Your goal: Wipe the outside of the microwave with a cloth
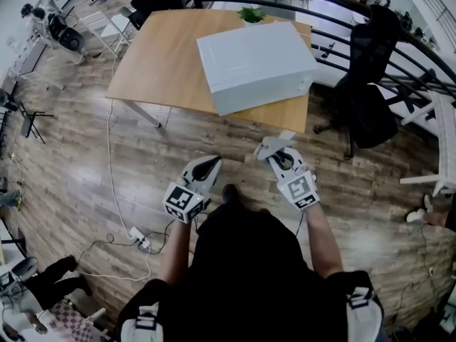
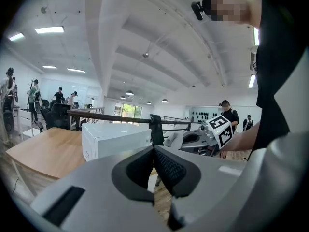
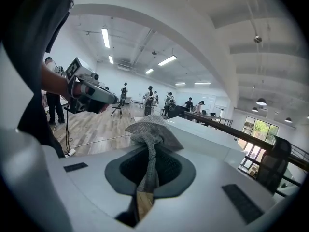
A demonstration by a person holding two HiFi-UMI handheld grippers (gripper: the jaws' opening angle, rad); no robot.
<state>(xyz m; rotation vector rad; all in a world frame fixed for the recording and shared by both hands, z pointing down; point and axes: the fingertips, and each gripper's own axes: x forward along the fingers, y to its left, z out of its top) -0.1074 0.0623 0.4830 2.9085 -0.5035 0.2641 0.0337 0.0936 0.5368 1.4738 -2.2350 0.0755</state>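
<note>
A white microwave (image 1: 255,64) stands on the wooden table (image 1: 162,63), seen from above in the head view. It also shows as the white microwave (image 2: 113,139) in the left gripper view and the microwave (image 3: 207,134) in the right gripper view. My right gripper (image 1: 271,153) is shut on a grey cloth (image 3: 150,129), which fans out past the jaws; the cloth (image 1: 274,145) hangs short of the table's near edge. My left gripper (image 1: 209,165) is shut with nothing in it, its jaws meeting at a point (image 2: 154,149). Both grippers are held above the floor, in front of the table.
A small potted plant (image 1: 251,14) sits at the table's far edge. A black office chair (image 1: 367,91) stands at the right by a black railing (image 1: 420,55). A white cable and power strip (image 1: 140,239) lie on the wood floor at the left. Several people stand in the background.
</note>
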